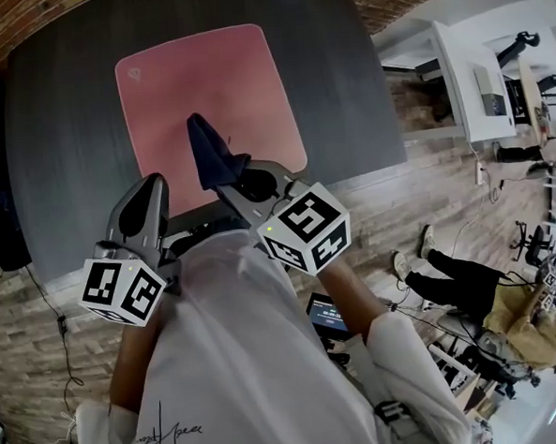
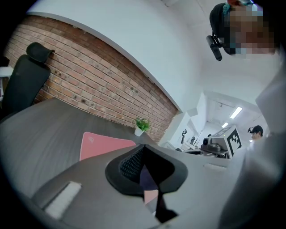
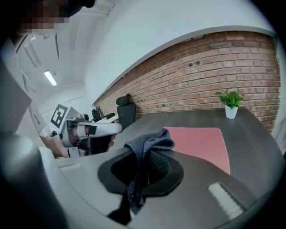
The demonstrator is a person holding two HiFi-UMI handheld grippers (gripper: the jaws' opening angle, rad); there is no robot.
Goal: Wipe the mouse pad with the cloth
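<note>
R gripper angled over near edge of pink mouse pad; fingers clamped on dark blue cloth, bunched past fingertips. L gripper at near edge of desk, fingers closed together, nothing between. White pot w/ green plant at far desk edge.

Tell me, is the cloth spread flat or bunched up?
Bunched: the cloth sticks up crumpled, pinched in the right gripper.

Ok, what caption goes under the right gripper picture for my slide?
Right gripper shut on a dark cloth, pink mouse pad lying ahead on the dark table.
</note>
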